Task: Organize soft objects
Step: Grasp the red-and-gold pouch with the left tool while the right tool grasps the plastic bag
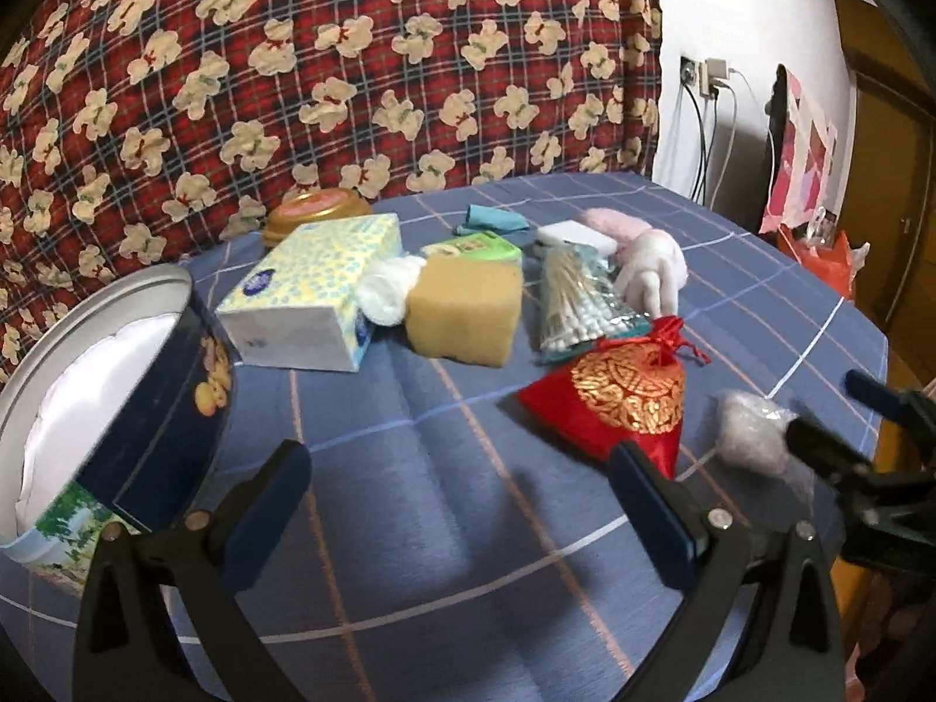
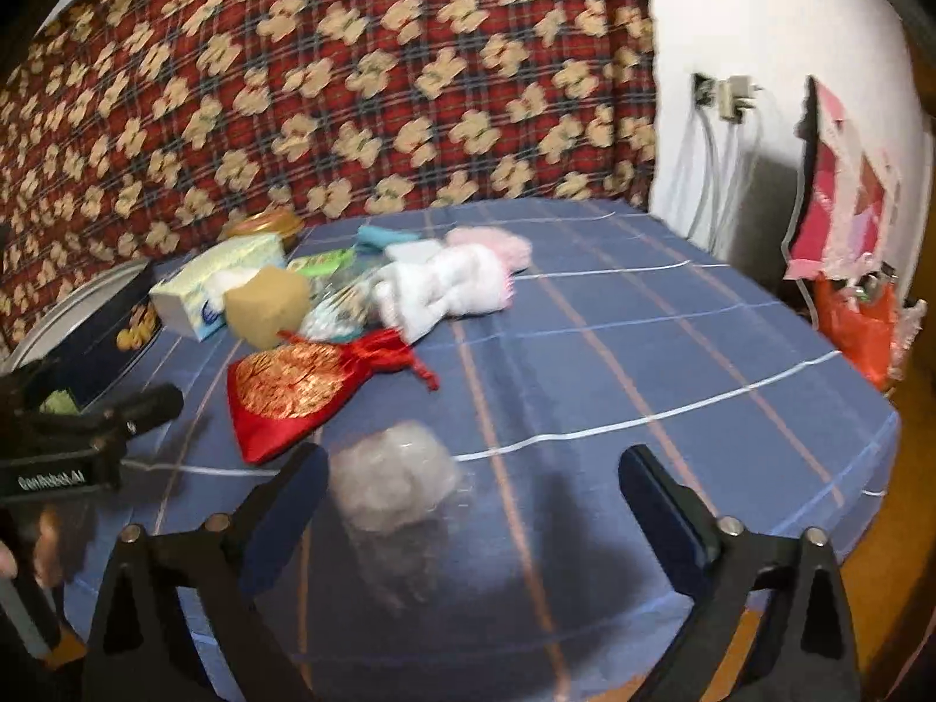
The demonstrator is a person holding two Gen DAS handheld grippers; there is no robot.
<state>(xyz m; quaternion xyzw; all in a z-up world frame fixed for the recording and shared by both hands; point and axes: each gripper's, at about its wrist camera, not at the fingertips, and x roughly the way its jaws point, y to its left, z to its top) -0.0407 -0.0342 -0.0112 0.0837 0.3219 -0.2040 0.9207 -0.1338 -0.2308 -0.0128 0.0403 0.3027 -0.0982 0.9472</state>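
White padding already fills the round tin [image 1: 146,386] at the far left, so sorting seems begun; most soft things remain on the blue checked counter [image 1: 409,468]. Left to right: one tissue box [image 1: 310,298]; one cotton wad [image 1: 386,289]; one sponge [image 1: 465,313]; one swab bag [image 1: 579,304]; one white plush [image 1: 652,272]; one red pouch [image 1: 620,403]; one wrapped grey ball [image 2: 392,477]. The left gripper [image 1: 462,503] stands open and empty; the right gripper [image 2: 474,491] is open around the ball, not pressing it.
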